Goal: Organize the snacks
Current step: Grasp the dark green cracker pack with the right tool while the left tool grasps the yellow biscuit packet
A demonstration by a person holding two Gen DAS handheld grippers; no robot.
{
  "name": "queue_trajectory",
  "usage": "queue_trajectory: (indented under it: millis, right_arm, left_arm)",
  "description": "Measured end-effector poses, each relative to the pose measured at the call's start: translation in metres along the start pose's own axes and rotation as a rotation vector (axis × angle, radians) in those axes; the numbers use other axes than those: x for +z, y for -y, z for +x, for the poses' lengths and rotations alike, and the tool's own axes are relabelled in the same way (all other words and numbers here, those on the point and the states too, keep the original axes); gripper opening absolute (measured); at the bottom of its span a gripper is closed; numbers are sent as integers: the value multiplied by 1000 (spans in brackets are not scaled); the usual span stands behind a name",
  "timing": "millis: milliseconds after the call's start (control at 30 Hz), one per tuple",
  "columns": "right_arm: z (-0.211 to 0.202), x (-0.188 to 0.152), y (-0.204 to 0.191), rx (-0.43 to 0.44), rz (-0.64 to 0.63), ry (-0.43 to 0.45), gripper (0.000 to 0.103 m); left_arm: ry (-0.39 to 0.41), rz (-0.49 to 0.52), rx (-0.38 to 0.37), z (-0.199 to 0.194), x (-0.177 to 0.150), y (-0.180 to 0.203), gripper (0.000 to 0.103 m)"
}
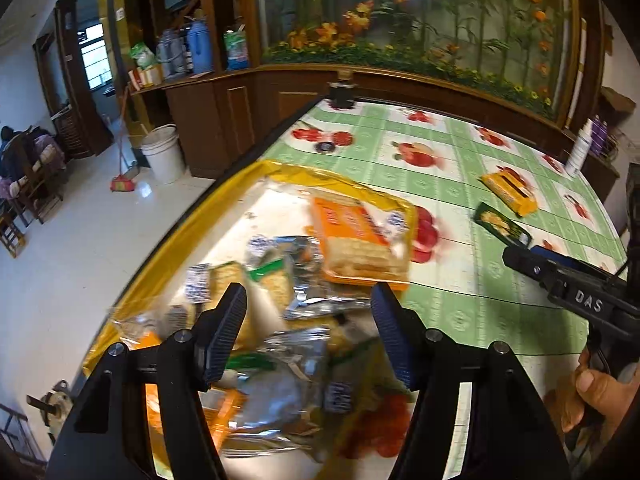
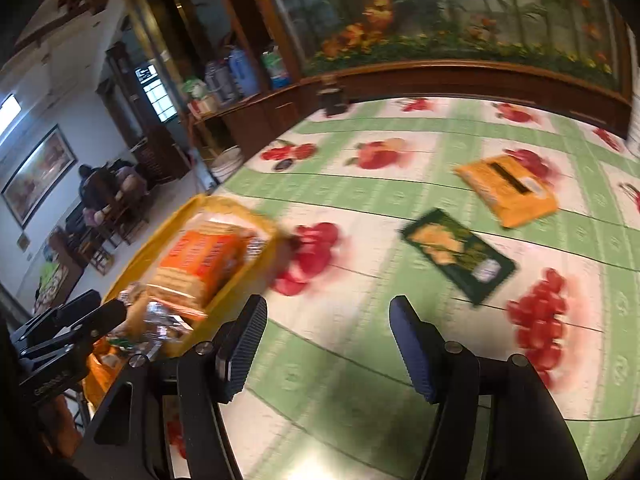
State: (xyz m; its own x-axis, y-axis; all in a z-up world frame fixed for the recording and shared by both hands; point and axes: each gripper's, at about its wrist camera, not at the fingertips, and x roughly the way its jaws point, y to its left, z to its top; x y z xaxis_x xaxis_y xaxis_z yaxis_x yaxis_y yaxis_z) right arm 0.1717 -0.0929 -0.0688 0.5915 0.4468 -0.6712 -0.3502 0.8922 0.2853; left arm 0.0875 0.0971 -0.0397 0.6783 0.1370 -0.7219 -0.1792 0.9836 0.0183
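- The left tool (image 1: 308,304) is released, its jaws apart with nothing gripped, hanging over a yellow tray (image 1: 188,224) at the near left edge of the bench (image 1: 460,280).
- In the tray lie an orange cracker pack (image 1: 360,240) and, nearer, crumpled silver wrappers (image 1: 288,392); motion blur hides their details.
- The right tool (image 2: 328,320) is also released and empty, above the bare green fruit-print cloth to the right of the tray.
- Beyond it on the bench lies a dark green snack packet (image 2: 460,256), flat and apart from the tray.
- Farther right lies a yellow snack packet (image 2: 508,190), close to the green one.
- A dark jar (image 2: 332,100) stands at the far edge.
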Motion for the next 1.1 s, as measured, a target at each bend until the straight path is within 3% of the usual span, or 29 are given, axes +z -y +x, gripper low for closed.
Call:
queue_trajectory:
  millis: [133,433,533,667,733,967,1100]
  right_arm:
    - [-6,2,34,-42,15,3,68]
    - [19,28,53,-51,-165,-15,68]
    - [39,37,48,-56,-256,-55,67]
    - [70,37,51,-133,-336,-159,66]
    - [67,37,57,-125,-307,-142,47]
    - [13,18,107,-115,-77,-95,46]
    - [-44,-12,139,-99,69,-21,46]
  left_arm:
    - [-34,39,-44,6,-1,29,64]
    - [-86,62,-81,18,3,53,64]
    - [-96,61,-91,25,10,57,64]
    - [-100,59,-108,34,26,67,64]
    - [-104,58,-121,41,37,75,64]
    - [-126,94,-175,82,73,137,64]
    - [-109,214,-195,104,87,200,64]
